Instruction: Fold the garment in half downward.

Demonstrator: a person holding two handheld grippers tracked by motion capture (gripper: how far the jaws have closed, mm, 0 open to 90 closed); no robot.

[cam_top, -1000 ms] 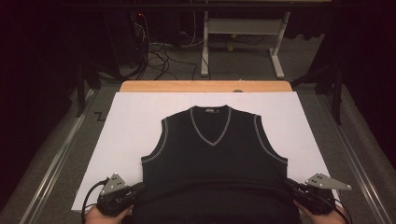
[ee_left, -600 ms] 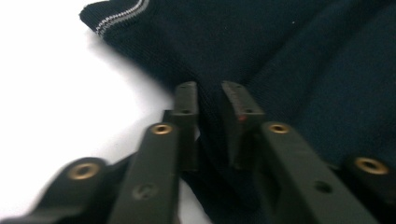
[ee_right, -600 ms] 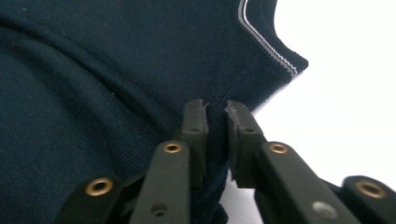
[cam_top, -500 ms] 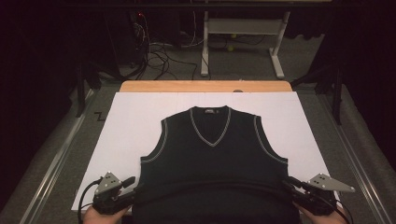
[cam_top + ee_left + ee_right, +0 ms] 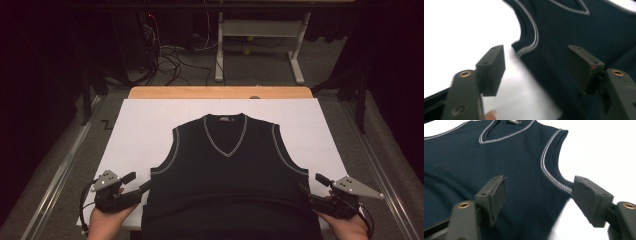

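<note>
A dark navy sleeveless V-neck vest point(image 5: 225, 175) with grey trim lies flat, front up, on a white sheet point(image 5: 150, 125). My left gripper point(image 5: 137, 182) sits at the vest's lower left side. In the left gripper view the vest point(image 5: 574, 30) has its side edge between the jaws of the left gripper point(image 5: 537, 67), and the pads are clear of it. My right gripper point(image 5: 314, 186) sits at the lower right side. The vest point(image 5: 499, 157) runs under the wide-apart jaws of the right gripper point(image 5: 541, 197). Both pairs of jaws have just been opening.
The sheet covers a wooden table whose far edge point(image 5: 220, 92) shows beyond it. Metal rails point(image 5: 60, 175) run along both sides of the table. A white desk frame point(image 5: 260, 30) and loose cables point(image 5: 170, 55) stand on the floor behind.
Both grippers opened and let go of the vest's lower sides. The left gripper drew a little leftwards off the cloth; the right one stayed put.
</note>
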